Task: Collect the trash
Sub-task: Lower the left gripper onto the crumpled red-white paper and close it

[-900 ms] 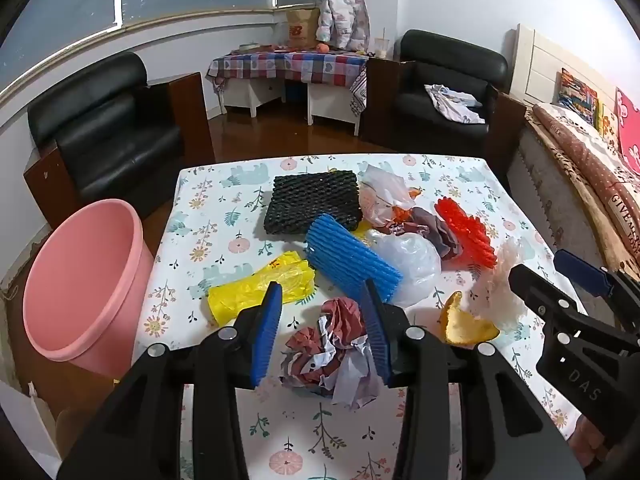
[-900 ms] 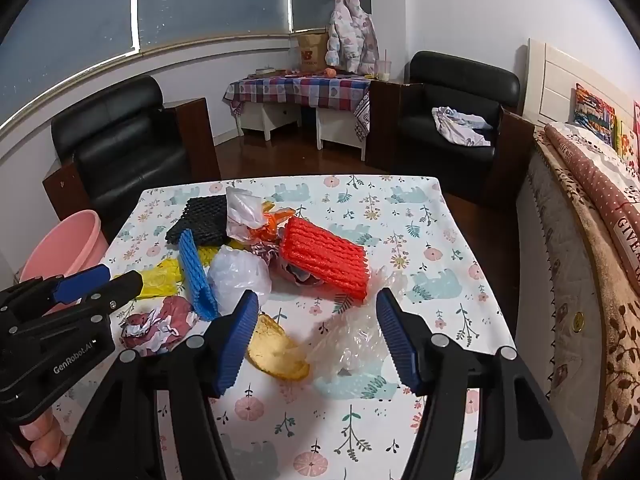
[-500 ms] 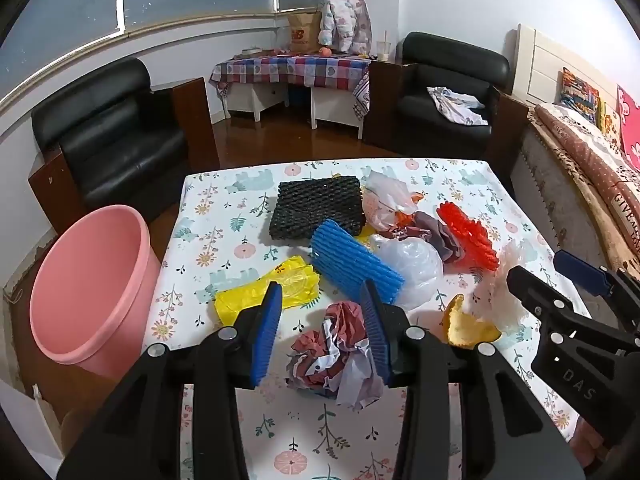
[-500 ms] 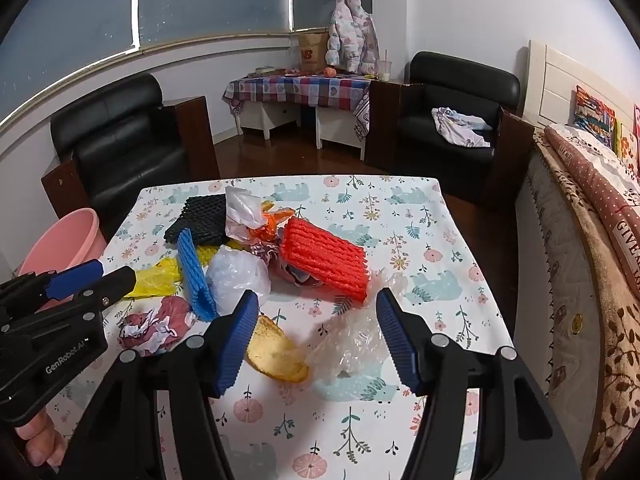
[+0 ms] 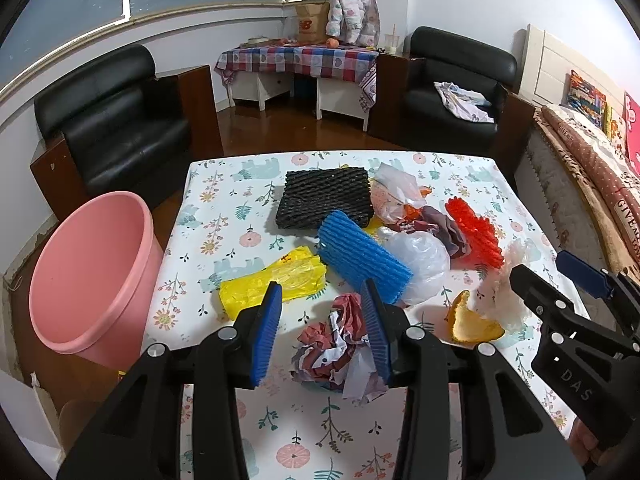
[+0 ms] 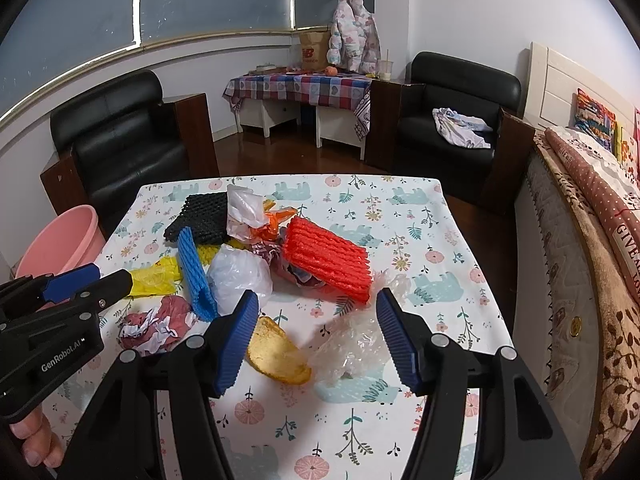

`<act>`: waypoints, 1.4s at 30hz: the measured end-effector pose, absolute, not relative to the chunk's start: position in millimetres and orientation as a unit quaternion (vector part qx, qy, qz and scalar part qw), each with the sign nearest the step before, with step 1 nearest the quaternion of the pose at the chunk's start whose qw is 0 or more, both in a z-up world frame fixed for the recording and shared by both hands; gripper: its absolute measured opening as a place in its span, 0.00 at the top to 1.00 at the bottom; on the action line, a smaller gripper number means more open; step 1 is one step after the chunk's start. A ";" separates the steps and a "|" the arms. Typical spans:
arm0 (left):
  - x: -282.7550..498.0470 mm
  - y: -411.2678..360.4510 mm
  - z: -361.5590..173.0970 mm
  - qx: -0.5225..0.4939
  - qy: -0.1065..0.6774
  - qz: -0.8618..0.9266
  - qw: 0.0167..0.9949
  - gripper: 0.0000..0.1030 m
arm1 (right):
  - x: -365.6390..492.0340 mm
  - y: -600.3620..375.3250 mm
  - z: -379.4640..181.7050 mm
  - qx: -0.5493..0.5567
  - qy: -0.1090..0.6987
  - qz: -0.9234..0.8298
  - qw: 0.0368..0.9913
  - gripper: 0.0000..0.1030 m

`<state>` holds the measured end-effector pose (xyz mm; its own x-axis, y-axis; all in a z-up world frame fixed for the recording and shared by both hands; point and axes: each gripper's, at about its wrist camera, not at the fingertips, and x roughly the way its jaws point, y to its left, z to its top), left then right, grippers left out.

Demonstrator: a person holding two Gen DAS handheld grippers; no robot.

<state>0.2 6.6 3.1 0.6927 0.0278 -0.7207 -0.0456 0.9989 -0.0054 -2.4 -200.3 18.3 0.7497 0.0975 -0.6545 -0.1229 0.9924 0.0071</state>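
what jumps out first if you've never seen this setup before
A heap of bright trash in the middle of the floral table: a red foam net, a blue foam net, a black foam net behind them and a yellow bag nearer the table's left edge. Beside that edge a big pink bucket stands on the floor. Up close, the left gripper and the right gripper both hang open over the clutter.

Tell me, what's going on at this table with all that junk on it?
A person holds a two-finger gripper in each hand over a table strewn with trash. Both are open and empty. The left gripper hovers by a crumpled paper wad; the right gripper hangs over an orange peel and clear plastic. The pink bin stands beside the table. Nothing is picked up yet.
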 end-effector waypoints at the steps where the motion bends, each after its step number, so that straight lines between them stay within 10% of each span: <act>1: 0.2 6.6 3.0 -0.011 0.392 0.022 0.920 0.60 | -2.2 -199.9 18.2 -0.019 0.349 0.059 0.935 0.41; 42: -19.4 43.8 -12.4 -0.059 0.400 -0.057 0.913 0.59 | -8.2 -212.7 7.7 -0.012 0.368 0.068 0.927 0.41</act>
<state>-19.4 43.8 -12.4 0.6729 -0.1509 -0.7242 0.0563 0.9866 -0.1532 -8.2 -212.7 7.7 0.7202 0.1179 -0.6837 -0.1358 0.9903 0.0277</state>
